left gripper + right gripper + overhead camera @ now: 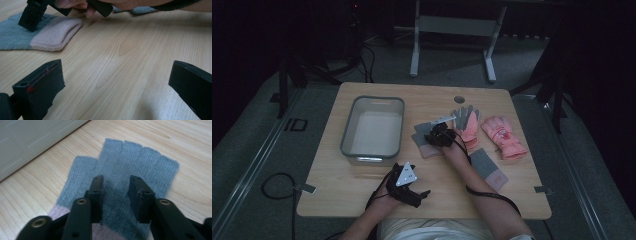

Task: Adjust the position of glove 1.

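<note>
Directly below, the right gripper (115,195) is seen with its jaws narrowly apart, tips set down on the grey fingerless glove (135,162), fabric between them but not yet pinched. That glove is laid flat just beside the clear bin (373,129). Nearer the table's (362,185) front edge, the left gripper (117,82) is held wide open over bare wood.
</note>
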The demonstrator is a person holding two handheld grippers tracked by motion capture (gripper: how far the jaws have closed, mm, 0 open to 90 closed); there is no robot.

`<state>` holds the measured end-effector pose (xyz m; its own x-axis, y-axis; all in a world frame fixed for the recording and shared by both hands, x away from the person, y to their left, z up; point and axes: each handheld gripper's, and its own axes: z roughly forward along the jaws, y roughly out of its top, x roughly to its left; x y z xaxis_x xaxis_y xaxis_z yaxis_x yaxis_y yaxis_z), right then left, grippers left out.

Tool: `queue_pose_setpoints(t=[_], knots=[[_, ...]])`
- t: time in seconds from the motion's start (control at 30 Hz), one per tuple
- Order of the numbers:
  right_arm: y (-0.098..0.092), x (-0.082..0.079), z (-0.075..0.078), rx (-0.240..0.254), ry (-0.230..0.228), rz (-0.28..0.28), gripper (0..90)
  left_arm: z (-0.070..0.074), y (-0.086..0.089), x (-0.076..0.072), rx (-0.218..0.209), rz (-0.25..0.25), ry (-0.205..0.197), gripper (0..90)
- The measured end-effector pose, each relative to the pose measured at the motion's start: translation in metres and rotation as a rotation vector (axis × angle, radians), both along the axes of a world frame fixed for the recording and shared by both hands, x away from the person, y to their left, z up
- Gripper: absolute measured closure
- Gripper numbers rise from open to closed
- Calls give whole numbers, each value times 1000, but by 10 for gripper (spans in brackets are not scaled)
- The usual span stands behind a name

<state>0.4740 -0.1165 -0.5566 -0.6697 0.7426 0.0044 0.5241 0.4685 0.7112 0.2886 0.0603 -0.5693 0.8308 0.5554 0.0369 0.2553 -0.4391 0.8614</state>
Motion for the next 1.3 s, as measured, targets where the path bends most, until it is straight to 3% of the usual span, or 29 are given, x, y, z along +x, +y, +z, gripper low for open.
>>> queue_pose_setpoints(t=[0.2, 0.4, 0.53, 0.77, 0.9, 1.17, 1.3], knots=[[3, 1, 1, 0, 16, -31, 825, 0, -1, 0, 9, -4, 3, 0], [5, 1, 6, 7, 48, -30, 850, 0, -1, 0, 8, -2, -2, 0], [4, -7, 19, 29, 17, -24, 854, 0, -1, -1, 8, -3, -3, 0], [-2, -35, 56, 72, -56, -25, 855, 0, -1, 0, 6, -3, -1, 0], [-11, -52, 74, 96, -87, -55, 855, 0, -1, 0, 12, -4, 2, 0], [-40, -87, 92, 163, -91, -118, 855, 0, -1, 1, 11, 3, 1, 0], [-51, -111, 92, 185, -88, -133, 855, 0, -1, 1, 12, 2, 1, 0]])
